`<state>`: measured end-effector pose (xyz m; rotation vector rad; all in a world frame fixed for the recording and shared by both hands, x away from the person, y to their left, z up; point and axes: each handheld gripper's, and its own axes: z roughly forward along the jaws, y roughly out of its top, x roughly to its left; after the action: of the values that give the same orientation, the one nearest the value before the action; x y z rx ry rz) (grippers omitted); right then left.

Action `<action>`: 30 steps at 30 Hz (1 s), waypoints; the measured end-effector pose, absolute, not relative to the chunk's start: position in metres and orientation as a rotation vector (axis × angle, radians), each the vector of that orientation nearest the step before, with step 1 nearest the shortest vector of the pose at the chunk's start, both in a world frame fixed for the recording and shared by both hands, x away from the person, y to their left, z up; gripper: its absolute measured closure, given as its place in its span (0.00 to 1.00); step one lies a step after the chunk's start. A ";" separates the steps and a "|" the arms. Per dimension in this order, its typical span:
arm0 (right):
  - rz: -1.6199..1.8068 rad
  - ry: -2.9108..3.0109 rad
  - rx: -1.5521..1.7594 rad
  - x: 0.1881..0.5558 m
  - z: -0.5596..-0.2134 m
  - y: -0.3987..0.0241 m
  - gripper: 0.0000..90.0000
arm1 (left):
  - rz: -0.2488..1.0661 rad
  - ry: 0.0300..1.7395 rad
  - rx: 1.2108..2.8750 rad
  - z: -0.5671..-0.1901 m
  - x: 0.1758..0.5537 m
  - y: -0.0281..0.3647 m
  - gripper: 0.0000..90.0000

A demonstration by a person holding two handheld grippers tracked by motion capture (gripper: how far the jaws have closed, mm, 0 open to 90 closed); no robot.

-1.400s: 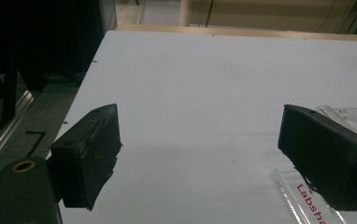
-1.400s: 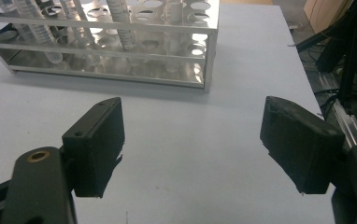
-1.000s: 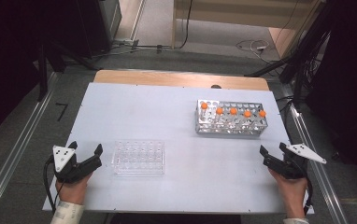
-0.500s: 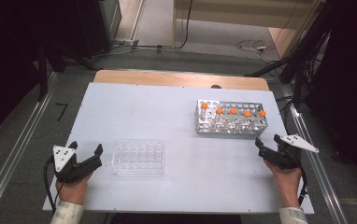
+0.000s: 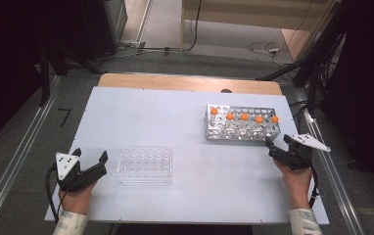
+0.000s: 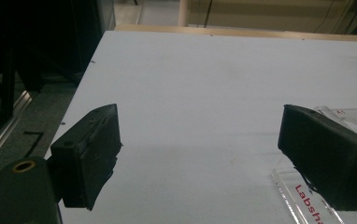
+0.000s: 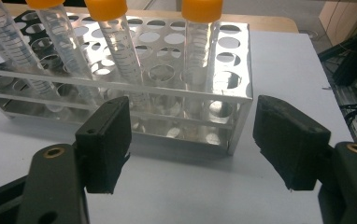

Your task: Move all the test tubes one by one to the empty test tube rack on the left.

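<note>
A metal tube rack [image 5: 241, 128] stands at the right of the white table [image 5: 185, 112] and holds several orange-capped tubes [image 5: 244, 117]. In front of its right end my right gripper [image 5: 278, 142] is open. Its jaws have just been closing a little, and nothing is between them. In the right gripper view the rack [image 7: 120, 84] and its tubes [image 7: 200, 37] rise just beyond the right gripper [image 7: 193, 126]. My left gripper [image 5: 91, 154] rests open at the front left, beside a clear plastic well plate [image 5: 145, 165]. In the left gripper view the left gripper [image 6: 197, 135] has the plate's corner [image 6: 303, 200] by its right jaw.
A wooden strip [image 5: 190, 83] runs along the table's far edge. Metal rails [image 5: 18, 161] flank the table on both sides, and cables [image 5: 317, 58] lie on the floor at the back right. Bare white tabletop lies between the plate and the rack.
My right gripper has moved forward and left, up to the rack's front right corner. The left gripper, the plate and the rack have stayed put.
</note>
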<state>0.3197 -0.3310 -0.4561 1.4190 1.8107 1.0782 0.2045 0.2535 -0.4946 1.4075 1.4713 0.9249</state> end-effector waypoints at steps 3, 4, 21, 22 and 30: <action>1.075 1.811 1.417 0.325 -0.456 -0.329 0.32 | 0.925 1.473 1.408 -0.495 0.204 0.254 0.15; 1.075 1.810 1.420 0.327 -0.456 -0.329 0.33 | 0.925 1.473 1.408 -0.495 0.204 0.254 0.15; 1.064 1.778 1.431 0.357 -0.458 -0.323 0.60 | 0.927 1.480 1.403 -0.495 0.204 0.255 0.15; 1.055 1.780 1.430 0.359 -0.458 -0.323 0.61 | 0.926 1.478 1.403 -0.495 0.204 0.256 0.15; 1.045 1.770 1.415 0.365 -0.458 -0.319 0.70 | 0.927 1.480 1.404 -0.495 0.204 0.256 0.15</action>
<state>0.3647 -0.3194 -0.4583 1.4149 1.7699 1.0453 0.2041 0.2557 -0.4951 1.4041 1.4802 0.9267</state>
